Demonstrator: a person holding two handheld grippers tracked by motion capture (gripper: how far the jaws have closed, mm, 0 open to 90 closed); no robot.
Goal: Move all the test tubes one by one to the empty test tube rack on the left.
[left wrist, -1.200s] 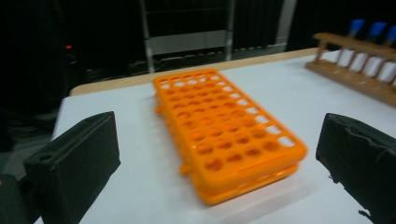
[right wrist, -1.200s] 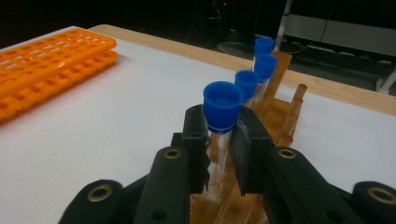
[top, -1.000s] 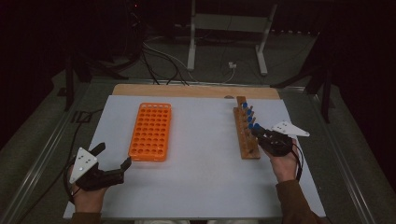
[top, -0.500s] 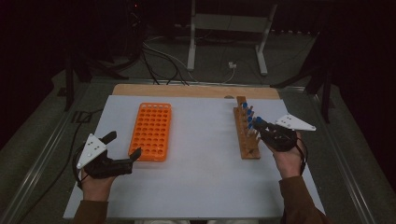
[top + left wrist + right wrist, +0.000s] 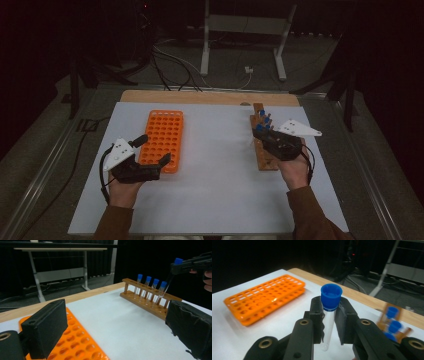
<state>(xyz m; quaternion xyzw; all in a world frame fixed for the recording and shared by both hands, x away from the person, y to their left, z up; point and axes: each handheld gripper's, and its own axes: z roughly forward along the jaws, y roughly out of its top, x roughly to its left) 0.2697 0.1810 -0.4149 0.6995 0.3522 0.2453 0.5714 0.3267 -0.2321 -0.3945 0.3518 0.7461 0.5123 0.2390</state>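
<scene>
R gripper [image 5: 329, 322] fingers clamped on blue-capped tube [image 5: 329, 312], held above wooden rack [image 5: 264, 150] w/ other tubes, L gripper [image 5: 152, 150] fingers wide apart beside orange rack [image 5: 162, 135], white bench [image 5: 215, 175].

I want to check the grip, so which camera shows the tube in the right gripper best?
The right gripper view: the blue-capped test tube stands close up between the right gripper fingers, clamped just below its cap. The left gripper view shows it far off, from the side. The high view shows only a blur above the wooden rack.
</scene>
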